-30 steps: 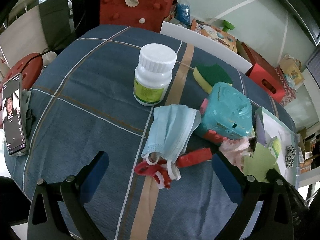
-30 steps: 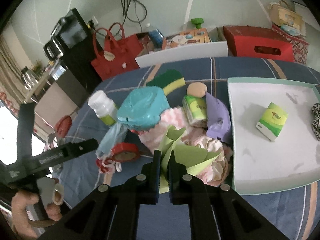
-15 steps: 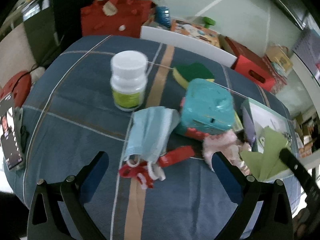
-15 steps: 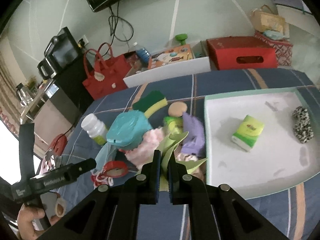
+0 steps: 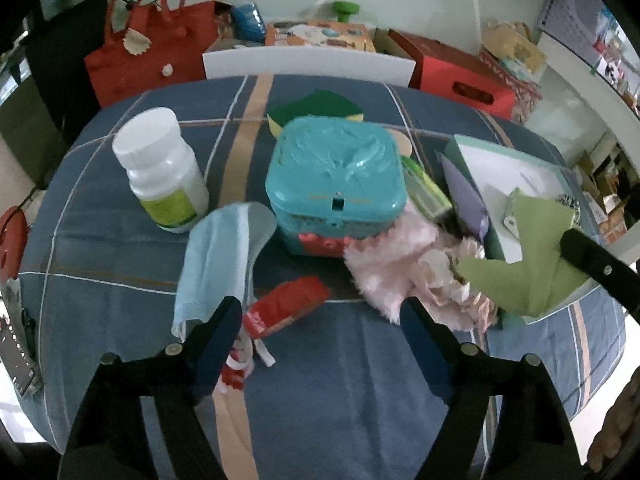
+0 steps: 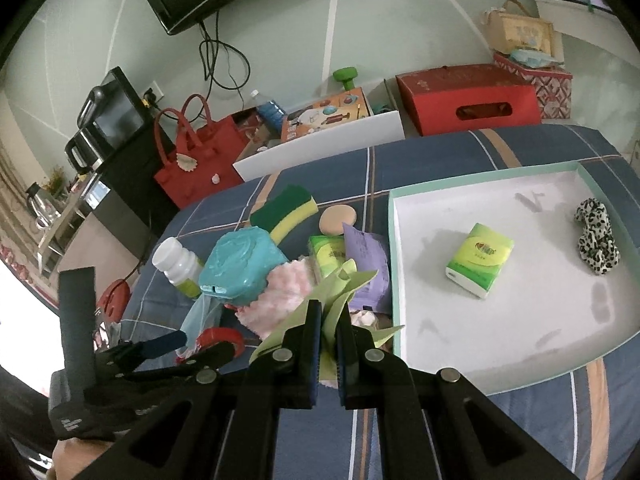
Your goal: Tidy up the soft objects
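Two hand-held grippers are working over a cluttered blue plaid tablecloth (image 5: 100, 248). Right gripper (image 6: 328, 320): its jaws are pinching narrowly on a light green folded cloth (image 6: 340, 284), which is rising from between the pads and fanning ahead of the jaws in pointed folds; its long axis is running roughly along the fingers, tips pointing forward and slightly to the right, toward the white shallow tray with a pale green rim (image 6: 480, 172). That tray is lying ahead and to the right of these jaws, already holding a green tissue packet (image 6: 480, 260) and a leopard-print fabric scrunchie (image 6: 596, 240). The step in hand appears to be carrying the cloth across to the tray; the next move probably calls for passing over the near rim and opening the jaws above a bare patch. Left gripper (image 5: 320, 320): its jaws have just been closing but are standing fairly wide, gripping nothing, with a red tape roll (image 5: 286, 306) lying between them just ahead of the tips. A pale blue pleated face mask (image 5: 220, 256) is lying by the left finger, its length running away from the jaws, and a pink fluffy cloth (image 5: 392, 264) is sitting by the right finger; a teal lidded plastic box (image 5: 336, 176) is standing farther ahead.
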Demonstrator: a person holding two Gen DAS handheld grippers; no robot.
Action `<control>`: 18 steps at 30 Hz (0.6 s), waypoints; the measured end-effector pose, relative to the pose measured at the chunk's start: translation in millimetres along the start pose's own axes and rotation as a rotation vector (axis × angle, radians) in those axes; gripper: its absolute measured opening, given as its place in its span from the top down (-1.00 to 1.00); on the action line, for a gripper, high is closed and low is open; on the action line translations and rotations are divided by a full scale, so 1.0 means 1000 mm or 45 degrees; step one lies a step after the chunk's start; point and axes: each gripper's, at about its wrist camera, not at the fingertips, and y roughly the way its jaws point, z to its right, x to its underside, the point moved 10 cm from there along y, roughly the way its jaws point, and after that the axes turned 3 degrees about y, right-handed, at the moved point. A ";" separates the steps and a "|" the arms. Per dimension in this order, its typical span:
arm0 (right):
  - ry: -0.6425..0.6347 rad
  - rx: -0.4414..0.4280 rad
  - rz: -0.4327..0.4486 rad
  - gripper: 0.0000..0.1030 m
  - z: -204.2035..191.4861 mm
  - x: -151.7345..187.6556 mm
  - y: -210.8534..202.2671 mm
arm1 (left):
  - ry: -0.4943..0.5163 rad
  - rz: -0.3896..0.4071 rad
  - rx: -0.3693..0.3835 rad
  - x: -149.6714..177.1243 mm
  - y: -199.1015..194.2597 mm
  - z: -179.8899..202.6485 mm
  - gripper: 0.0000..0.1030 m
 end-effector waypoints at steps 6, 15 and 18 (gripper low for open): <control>-0.002 0.002 -0.014 0.87 0.000 0.001 0.003 | -0.004 -0.037 -0.050 0.004 0.015 -0.014 -0.19; 0.003 0.008 -0.032 0.87 0.000 0.005 0.007 | -0.061 -0.100 -0.021 0.015 0.028 -0.027 0.46; 0.006 0.008 -0.037 0.87 0.000 0.005 0.008 | -0.074 -0.093 -0.005 0.016 0.026 -0.030 0.58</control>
